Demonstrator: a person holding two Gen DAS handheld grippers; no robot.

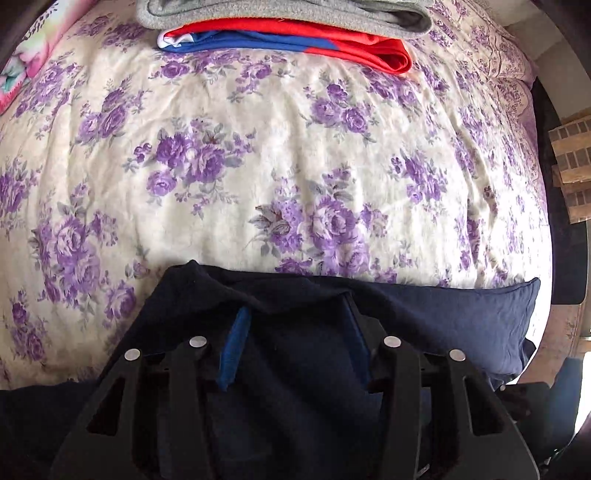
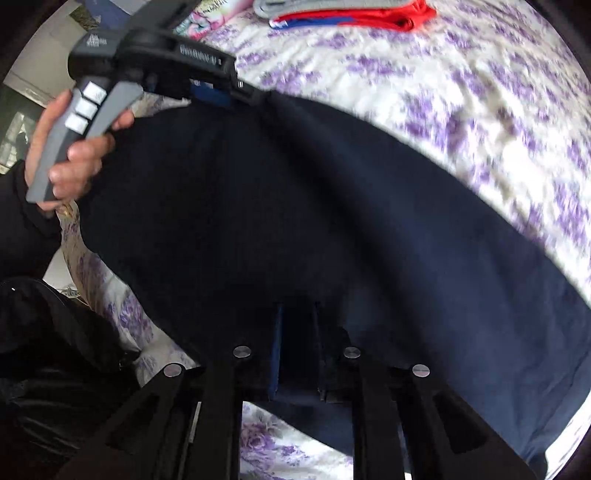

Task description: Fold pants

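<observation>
While I am looking along my left hand-held gripper (image 1: 295, 343), its blue-padded fingers (image 1: 232, 350) are clamping a bunched fold of the navy pants (image 1: 443, 314) — the cloth is draping over the fingers and spreading to the right across the near part of the bed (image 1: 258, 147). Purple roses are covering the cream bedspread, and at its far edge a folded grey garment (image 1: 280, 14) is lying on top of a folded red and blue garment (image 1: 295, 46). A pink patterned blanket (image 1: 26, 70) is showing at the upper left.

From the right wrist view, my right hand-held gripper (image 2: 297, 350) is pinching another edge of the pants (image 2: 295, 203) between its fingers, and the dark cloth is stretching as a broad sheet from there up to my left hand-held gripper (image 2: 221, 92) — which is biting the far edge. My left hand (image 2: 70, 147) is wrapping around that tool's grey handle. The bedspread here is looking blurred.
</observation>
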